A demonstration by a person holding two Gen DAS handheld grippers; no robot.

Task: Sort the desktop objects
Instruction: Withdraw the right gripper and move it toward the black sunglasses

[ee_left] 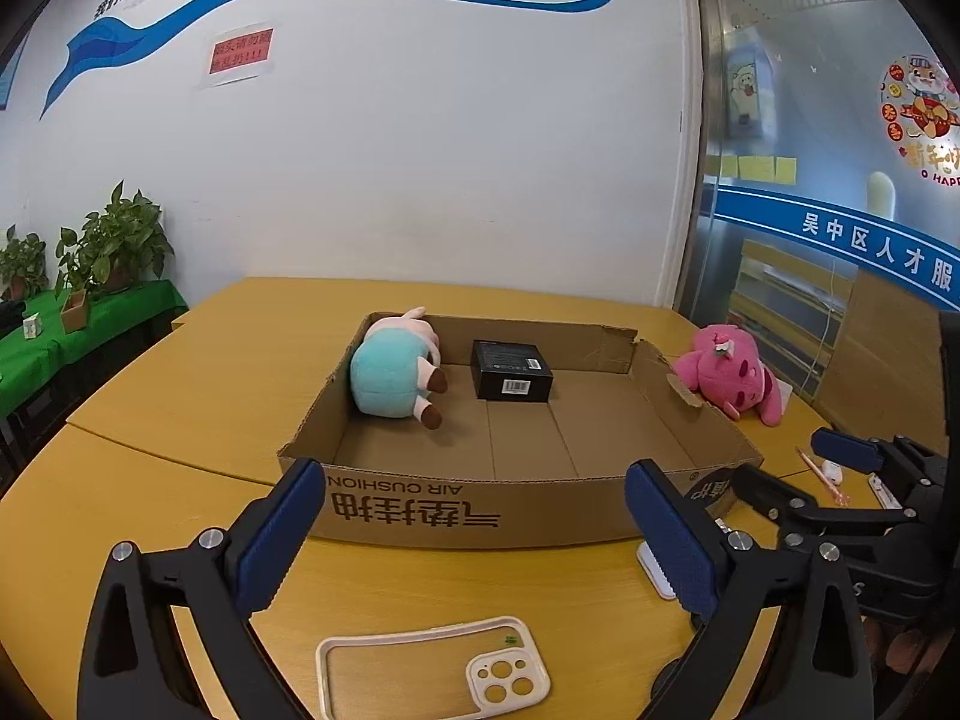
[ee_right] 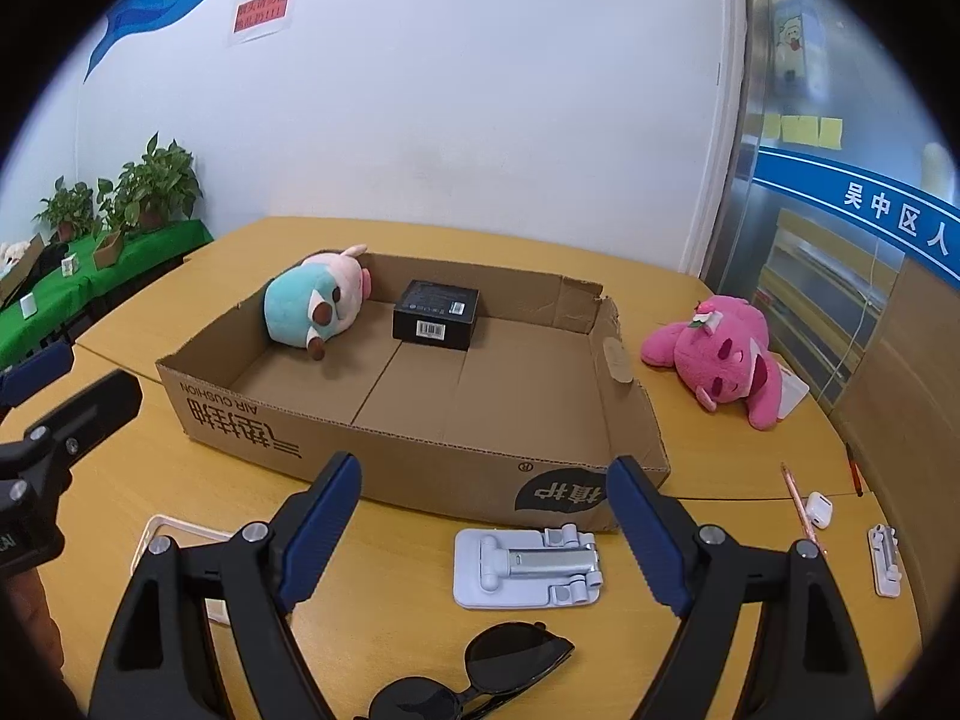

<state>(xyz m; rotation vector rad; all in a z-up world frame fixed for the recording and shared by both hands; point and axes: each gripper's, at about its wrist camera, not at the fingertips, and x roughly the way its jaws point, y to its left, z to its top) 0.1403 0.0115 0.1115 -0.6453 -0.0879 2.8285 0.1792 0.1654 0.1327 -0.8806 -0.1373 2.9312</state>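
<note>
An open cardboard box [ee_left: 480, 507] [ee_right: 420, 456] lies on the yellow table and holds a teal-and-pink plush [ee_left: 396, 369] [ee_right: 315, 300] and a small black box [ee_left: 510, 369] [ee_right: 437, 315]. My left gripper [ee_left: 474, 534] is open just before the box's front wall, above a cream phone case [ee_left: 432, 669]. My right gripper [ee_right: 483, 531] is open with nothing between its fingers, above a grey folding phone stand [ee_right: 528, 564] and black sunglasses [ee_right: 480, 678]. A pink plush [ee_left: 732, 378] [ee_right: 720, 354] lies to the right of the box.
At the table's right edge lie a pencil [ee_right: 801, 504], a white earbud case [ee_right: 817, 509] and a small white holder [ee_right: 885, 558]. Potted plants [ee_left: 114, 243] stand on a green-covered side table at the left. A glass partition [ee_left: 840, 150] rises on the right.
</note>
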